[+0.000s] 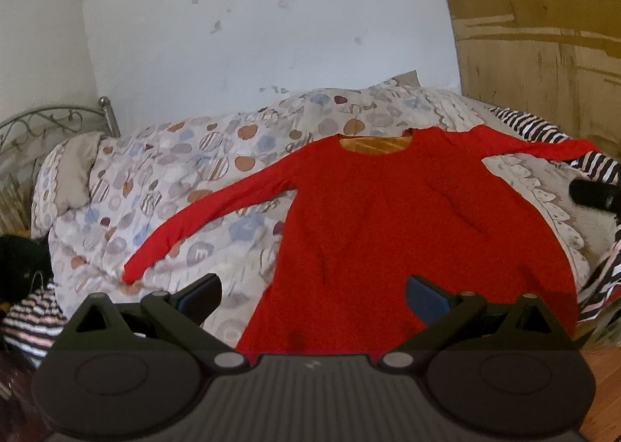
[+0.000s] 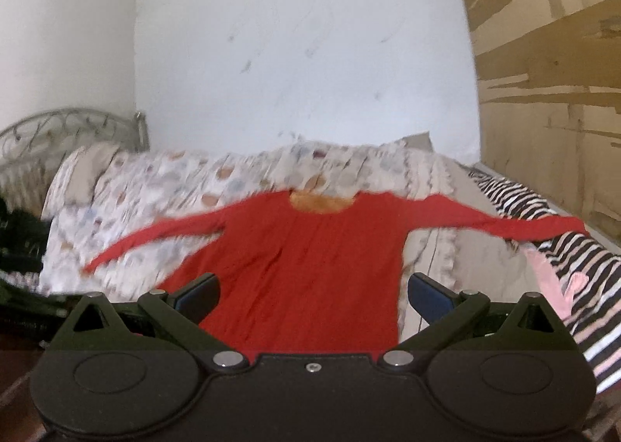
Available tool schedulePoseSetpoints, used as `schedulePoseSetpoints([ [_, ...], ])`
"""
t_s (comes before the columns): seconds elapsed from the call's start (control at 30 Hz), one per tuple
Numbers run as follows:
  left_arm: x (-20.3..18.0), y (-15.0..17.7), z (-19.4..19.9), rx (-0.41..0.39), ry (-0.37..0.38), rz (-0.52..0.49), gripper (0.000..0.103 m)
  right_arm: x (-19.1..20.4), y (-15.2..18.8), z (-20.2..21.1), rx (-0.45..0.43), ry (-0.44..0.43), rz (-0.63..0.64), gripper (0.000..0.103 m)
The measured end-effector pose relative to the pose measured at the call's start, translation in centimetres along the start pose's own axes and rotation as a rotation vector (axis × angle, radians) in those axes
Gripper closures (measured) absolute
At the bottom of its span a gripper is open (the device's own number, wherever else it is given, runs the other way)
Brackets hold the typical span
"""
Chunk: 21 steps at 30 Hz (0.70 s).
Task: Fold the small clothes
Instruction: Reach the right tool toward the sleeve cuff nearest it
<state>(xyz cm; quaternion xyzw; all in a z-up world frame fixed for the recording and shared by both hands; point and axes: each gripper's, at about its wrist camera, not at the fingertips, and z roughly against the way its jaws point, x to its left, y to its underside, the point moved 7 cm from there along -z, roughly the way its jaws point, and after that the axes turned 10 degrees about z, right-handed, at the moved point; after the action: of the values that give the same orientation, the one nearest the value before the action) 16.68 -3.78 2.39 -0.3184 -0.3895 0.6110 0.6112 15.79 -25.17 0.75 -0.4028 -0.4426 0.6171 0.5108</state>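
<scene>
Red long-sleeve top (image 1: pixel 407 232): flat on patterned quilt (image 1: pixel 163 178), sleeves spread, hem toward claws. Left claw (image 1: pixel 313 296) + right claw (image 2: pixel 313 296): both released, empty, above hem. Tip: grip sleeve cuff first, fold inward over body, keep fabric smooth.

The long-sleeved top (image 1: pixel 407 232) lies flat on the quilt (image 1: pixel 186 170), neck away from the camera and hem nearest, a sleeve stretched out to either side. Left of the top, past its sleeve end, the quilt runs on to the metal bedstead (image 1: pixel 50 120); right of the top, the other sleeve reaches onto the striped cloth (image 1: pixel 543 135) at the bed's edge. Behind the top the quilt bunches up against the wall (image 1: pixel 271 15), with the wooden panel (image 1: pixel 543 34) standing behind and right of it.
</scene>
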Motion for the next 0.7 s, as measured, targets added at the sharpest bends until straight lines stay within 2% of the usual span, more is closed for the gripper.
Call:
schedulePoseSetpoints([
  [0.17,-1.1,-1.5,-3.8,0.031,0.015,-0.038,0.000,-3.5,-0.6,-2.2,-0.021,0.086,-0.024,0.000],
  [0.4,-2.1,-3.6,-10.5,0.079,0.022,-0.063,0.000,-9.8,0.7,-6.3,0.009,0.180,-0.136,0.000],
  [0.57,-2.8,-4.9,-15.4,0.098,0.029,-0.070,0.000,-12.8,1.7,-9.1,0.022,0.140,-0.180,0.000],
  [0.7,-3.7,-5.5,-18.8,0.114,0.037,-0.083,0.000,-14.8,2.5,-12.0,0.087,0.094,-0.247,0.000],
])
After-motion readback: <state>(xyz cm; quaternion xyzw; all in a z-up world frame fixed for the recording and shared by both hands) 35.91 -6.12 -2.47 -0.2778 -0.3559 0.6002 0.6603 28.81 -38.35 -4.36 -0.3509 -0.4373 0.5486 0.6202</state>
